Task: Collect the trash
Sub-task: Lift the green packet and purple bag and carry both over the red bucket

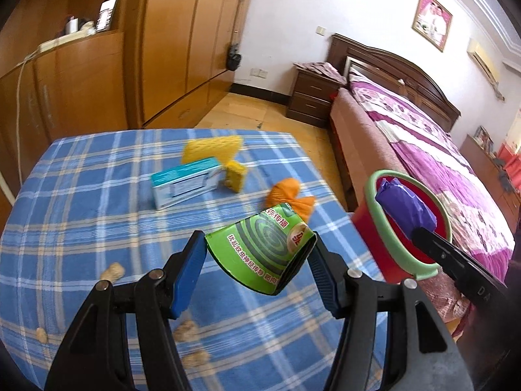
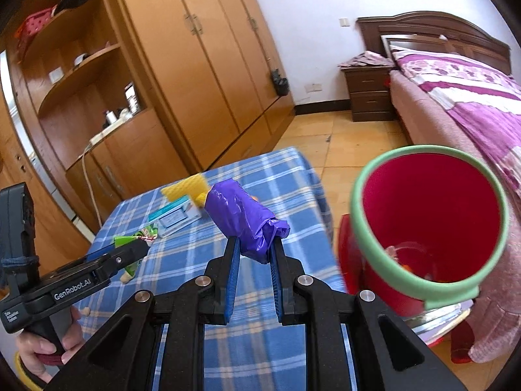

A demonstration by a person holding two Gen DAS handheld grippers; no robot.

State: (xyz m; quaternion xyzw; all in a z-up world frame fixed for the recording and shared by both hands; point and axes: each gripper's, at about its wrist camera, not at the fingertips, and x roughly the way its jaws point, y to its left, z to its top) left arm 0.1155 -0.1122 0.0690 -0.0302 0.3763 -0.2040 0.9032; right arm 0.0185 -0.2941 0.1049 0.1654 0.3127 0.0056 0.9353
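Note:
My left gripper [image 1: 259, 254] is shut on a flattened green box [image 1: 263, 247] and holds it above the blue checked table [image 1: 81, 202]. My right gripper [image 2: 255, 249] is shut on a roll of purple plastic [image 2: 244, 220], held up beside the red bin with a green rim [image 2: 429, 215]. In the left wrist view the purple roll [image 1: 405, 208] hangs over the bin's mouth [image 1: 371, 192]. The bin holds a few scraps at the bottom. On the table lie a teal box [image 1: 182, 185], yellow sponges [image 1: 211, 151], an orange wrapper [image 1: 288, 197] and peanut shells [image 1: 112, 272].
The bin stands on a red stool [image 2: 350, 260] at the table's right side, against a bed with a purple cover [image 1: 439, 150]. Wooden wardrobes [image 2: 202, 65] and shelves line the left wall. A dark nightstand [image 1: 311, 97] stands by the bed head.

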